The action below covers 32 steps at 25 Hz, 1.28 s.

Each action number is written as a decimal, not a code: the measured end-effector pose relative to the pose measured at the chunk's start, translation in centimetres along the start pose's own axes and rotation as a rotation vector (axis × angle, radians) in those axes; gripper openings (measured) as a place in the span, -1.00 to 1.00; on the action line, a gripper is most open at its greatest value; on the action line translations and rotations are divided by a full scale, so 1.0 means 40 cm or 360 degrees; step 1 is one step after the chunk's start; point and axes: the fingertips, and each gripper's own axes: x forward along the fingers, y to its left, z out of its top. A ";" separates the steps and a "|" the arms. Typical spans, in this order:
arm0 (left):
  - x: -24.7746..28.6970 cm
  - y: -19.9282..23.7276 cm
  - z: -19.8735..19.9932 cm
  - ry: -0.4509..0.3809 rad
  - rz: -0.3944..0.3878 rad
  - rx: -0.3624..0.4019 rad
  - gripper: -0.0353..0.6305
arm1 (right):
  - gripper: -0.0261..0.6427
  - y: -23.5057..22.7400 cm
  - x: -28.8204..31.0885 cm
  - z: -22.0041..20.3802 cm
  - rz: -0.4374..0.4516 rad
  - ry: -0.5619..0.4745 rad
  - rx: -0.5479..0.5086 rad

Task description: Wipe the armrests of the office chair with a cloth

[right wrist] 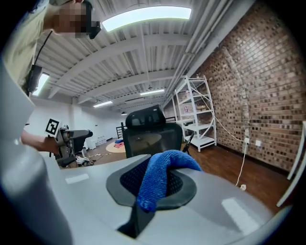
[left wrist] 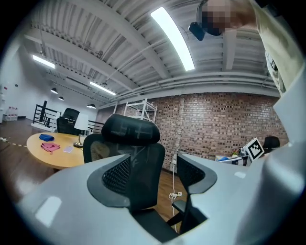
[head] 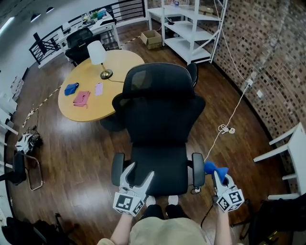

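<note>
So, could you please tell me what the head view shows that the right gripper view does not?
Only the head view shows the black office chair's seat and its two padded armrests, plus a brown cardboard box. Only the right gripper view shows the long ceiling strip light. Both show the chair's mesh backrest, the blue microfibre cloth clamped in the right gripper, and the white metal shelving.

Office chair ahead, worktop behind-left of it. Left gripper sits beside the left armrest; right gripper, cloth in it, beside the right armrest.
</note>
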 end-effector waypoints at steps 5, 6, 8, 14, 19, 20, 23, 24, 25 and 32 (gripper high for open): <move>0.001 0.003 -0.048 0.0046 -0.0140 -0.0080 -0.05 | -0.87 0.069 -0.004 -0.059 -0.0033 0.0055 0.0106; 0.004 -0.002 -0.063 0.0060 -0.0181 -0.0084 -0.05 | -0.87 0.085 0.001 -0.058 -0.0020 0.0039 0.0114; 0.008 -0.013 -0.101 0.0092 -0.0261 -0.0085 -0.05 | -0.87 0.110 0.012 -0.070 0.0018 0.0040 0.0096; 0.077 -0.065 -0.210 0.0221 -0.0355 -0.0096 -0.05 | -0.87 -0.022 0.094 -0.171 0.0121 0.0340 -0.0050; 0.156 -0.147 -0.325 0.0311 -0.0377 -0.0114 -0.05 | -0.87 -0.171 0.245 -0.293 0.0378 0.0666 -0.0364; 0.173 -0.162 -0.337 0.0321 -0.0360 -0.0112 -0.05 | -0.87 -0.187 0.288 -0.316 0.0457 0.0711 -0.0423; 0.202 -0.204 -0.373 0.0352 -0.0294 -0.0124 -0.05 | -0.87 -0.186 0.405 -0.389 0.0751 0.0831 -0.0693; 0.203 -0.213 -0.391 0.0364 -0.0272 -0.0130 -0.05 | -0.87 -0.178 0.433 -0.429 0.0844 0.0900 -0.0807; 0.207 -0.220 -0.405 0.0372 -0.0250 -0.0134 -0.05 | -0.86 -0.177 0.456 -0.475 0.0924 0.0987 -0.0903; 0.271 -0.240 -0.445 0.0362 -0.0115 -0.0148 -0.05 | -0.86 -0.145 0.409 -0.652 0.1380 0.1244 -0.1015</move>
